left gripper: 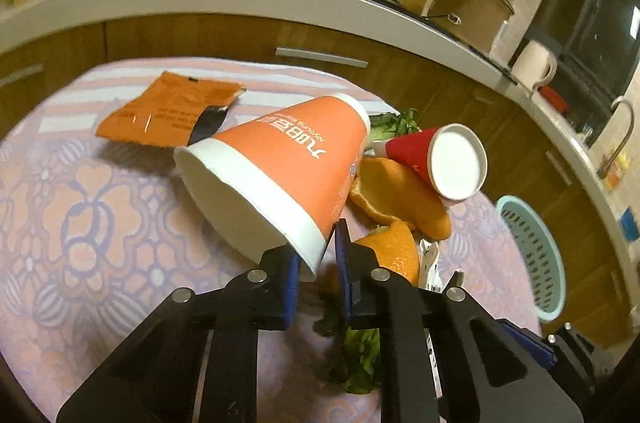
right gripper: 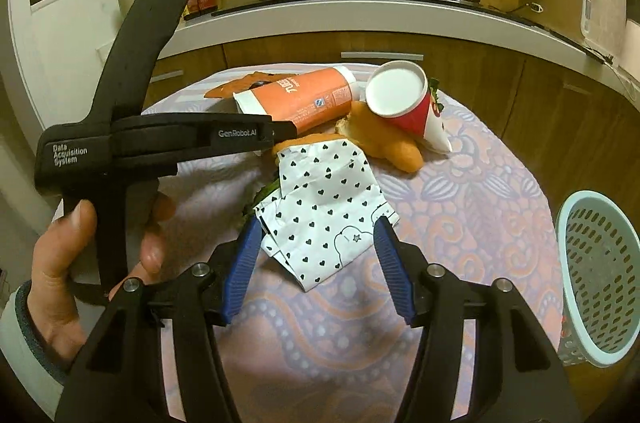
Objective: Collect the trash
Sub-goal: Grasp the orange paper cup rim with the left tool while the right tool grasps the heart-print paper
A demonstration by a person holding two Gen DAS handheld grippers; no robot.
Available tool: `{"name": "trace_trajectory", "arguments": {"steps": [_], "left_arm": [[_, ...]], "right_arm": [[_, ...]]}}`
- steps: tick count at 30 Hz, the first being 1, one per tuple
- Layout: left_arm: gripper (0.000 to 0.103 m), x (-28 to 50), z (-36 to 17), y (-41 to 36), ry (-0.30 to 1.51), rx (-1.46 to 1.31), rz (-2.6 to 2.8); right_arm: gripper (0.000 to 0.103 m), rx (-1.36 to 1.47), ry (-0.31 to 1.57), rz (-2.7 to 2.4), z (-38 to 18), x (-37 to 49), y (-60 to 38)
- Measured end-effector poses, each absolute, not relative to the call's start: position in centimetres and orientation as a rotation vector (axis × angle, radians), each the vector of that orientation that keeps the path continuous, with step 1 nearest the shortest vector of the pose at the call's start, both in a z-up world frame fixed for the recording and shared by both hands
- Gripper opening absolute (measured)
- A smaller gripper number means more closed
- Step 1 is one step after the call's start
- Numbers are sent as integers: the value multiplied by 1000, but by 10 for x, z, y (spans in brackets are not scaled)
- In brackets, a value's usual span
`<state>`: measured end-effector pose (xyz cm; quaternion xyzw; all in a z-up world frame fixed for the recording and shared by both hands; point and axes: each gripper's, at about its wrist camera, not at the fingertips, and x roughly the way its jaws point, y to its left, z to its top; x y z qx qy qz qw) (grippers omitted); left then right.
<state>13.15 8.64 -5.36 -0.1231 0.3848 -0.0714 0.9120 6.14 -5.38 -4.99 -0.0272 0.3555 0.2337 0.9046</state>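
**Thin rim grip may let the cup slip**

The orange paper cup [left gripper: 276, 167] hangs tilted above the tablecloth [left gripper: 80, 223], pinched only by its rim in the left gripper [left gripper: 318, 263]. That narrow hold could crush or slip, dropping it onto the orange peel [left gripper: 400, 195] and red cup [left gripper: 440, 159]. The right gripper [right gripper: 316, 263] is spread wide around the heart-print wrapper [right gripper: 324, 207]. The basket [right gripper: 600, 287] stands well apart.

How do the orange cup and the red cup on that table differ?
The orange cup is the bigger one; the red cup is clearly smaller. The orange cup is pinched at its rim by the left tool; the red cup rests untouched, propped on orange peel. The orange one carries white lettering. Both are tipped-over paper cups with white insides.
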Motion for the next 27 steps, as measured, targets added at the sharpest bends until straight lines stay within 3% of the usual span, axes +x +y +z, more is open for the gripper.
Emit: {"name": "trace_trajectory", "arguments": {"steps": [7,13,14,16,17,19,22,27], "left_arm": [[7,115,-43,91,748,-272,-153],[5,99,-35,99,720,-290,-137],[5,98,-35,101,719,-296,-136],[5,95,-35,103,717,-310,-133],[5,94,-36,105,715,-313,-132],[5,93,-36,106,714,-315,-130],[5,91,-34,105,707,-307,-132],[2,83,-24,99,679,-296,-147]], "right_arm": [[66,-118,770,487,-56,62,-43],[65,-182,833,417,-67,76,-30],[62,-181,841,412,-67,79,-31],[35,-161,850,423,-68,83,-34],[34,-156,848,424,-68,83,-35],[20,-148,816,424,-64,79,-38],[9,-136,778,422,-59,72,-44],[6,-89,745,415,-49,70,-61]]}}
